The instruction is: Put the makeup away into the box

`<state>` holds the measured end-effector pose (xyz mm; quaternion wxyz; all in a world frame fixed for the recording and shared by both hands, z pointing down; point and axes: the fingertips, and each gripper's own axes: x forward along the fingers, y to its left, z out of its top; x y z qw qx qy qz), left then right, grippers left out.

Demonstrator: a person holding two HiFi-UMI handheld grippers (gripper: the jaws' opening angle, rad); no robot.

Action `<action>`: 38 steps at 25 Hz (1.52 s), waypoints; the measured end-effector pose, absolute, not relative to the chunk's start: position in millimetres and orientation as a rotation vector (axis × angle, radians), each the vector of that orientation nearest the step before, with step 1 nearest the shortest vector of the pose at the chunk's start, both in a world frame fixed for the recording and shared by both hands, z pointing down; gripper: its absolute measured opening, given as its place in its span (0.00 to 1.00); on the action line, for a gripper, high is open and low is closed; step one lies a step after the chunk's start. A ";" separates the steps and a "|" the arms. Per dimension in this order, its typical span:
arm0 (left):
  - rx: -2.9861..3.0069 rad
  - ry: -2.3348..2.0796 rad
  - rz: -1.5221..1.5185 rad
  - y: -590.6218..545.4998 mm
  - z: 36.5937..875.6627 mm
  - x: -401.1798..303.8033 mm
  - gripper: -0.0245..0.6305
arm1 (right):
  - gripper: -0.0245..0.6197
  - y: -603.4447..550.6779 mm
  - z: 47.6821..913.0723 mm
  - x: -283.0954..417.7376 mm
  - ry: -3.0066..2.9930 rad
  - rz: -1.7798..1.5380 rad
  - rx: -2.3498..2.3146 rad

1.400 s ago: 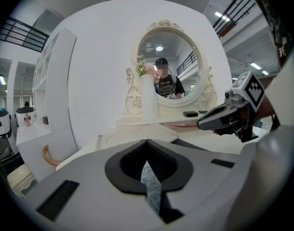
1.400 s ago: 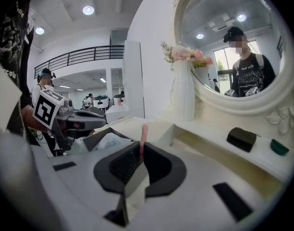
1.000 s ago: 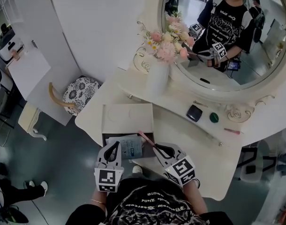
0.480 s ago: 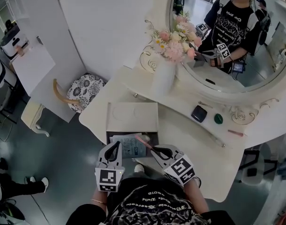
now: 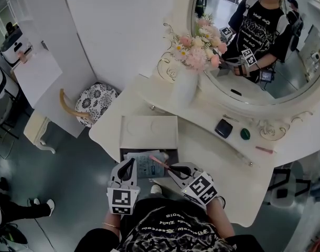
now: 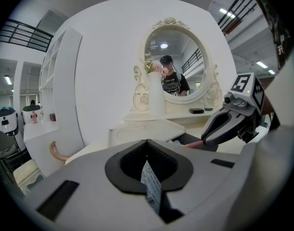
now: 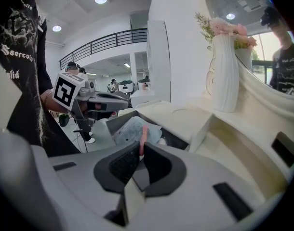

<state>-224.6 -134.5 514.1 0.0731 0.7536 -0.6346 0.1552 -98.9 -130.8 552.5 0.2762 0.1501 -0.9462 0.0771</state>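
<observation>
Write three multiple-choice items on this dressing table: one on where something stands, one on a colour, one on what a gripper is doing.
1. Where does the vase of flowers stand?
A. on a shelf
B. on the table by the mirror
C. on the floor

2. What colour is the small round pot beside the black compact?
A. green
B. yellow
C. white

3. What is the right gripper doing?
A. standing open and empty
B. shut on a brush
C. shut on a pink pencil

Answers:
1. B: the vase stands on the tabletop at the mirror's left edge.
2. A: the pot shows green in the head view.
3. C: the right gripper view shows the jaws pinching the pencil over the open box.
</observation>
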 end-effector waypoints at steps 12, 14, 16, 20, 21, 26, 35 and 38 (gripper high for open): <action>2.251 -1.911 0.473 -138.5 516.9 -232.8 0.06 | 0.10 -131.2 569.0 -104.0 -2.456 0.157 0.343; 2.250 -1.908 0.476 -139.2 518.3 -233.7 0.06 | 0.10 -131.5 573.1 -104.6 -2.432 0.140 0.334; 2.246 -1.906 0.476 -139.9 519.3 -235.2 0.06 | 0.10 -131.3 576.4 -105.7 -2.407 0.117 0.321; 2.245 -1.899 0.476 -141.3 520.7 -237.2 0.06 | 0.10 -132.8 576.7 -107.7 -2.376 0.076 0.304; 2.246 -1.896 0.477 -141.8 521.0 -237.5 0.06 | 0.10 -133.4 577.0 -108.1 -2.369 0.073 0.301; 2.256 -1.879 0.484 -143.3 522.7 -238.1 0.06 | 0.10 -135.4 580.6 -108.8 -2.324 0.050 0.287; 2.273 -1.850 0.497 -142.7 524.9 -236.8 0.06 | 0.10 -133.2 586.6 -111.8 -2.220 0.008 0.201; 2.282 -1.843 0.505 -142.1 525.0 -237.0 0.06 | 0.10 -134.4 589.8 -111.8 -2.168 -0.009 0.171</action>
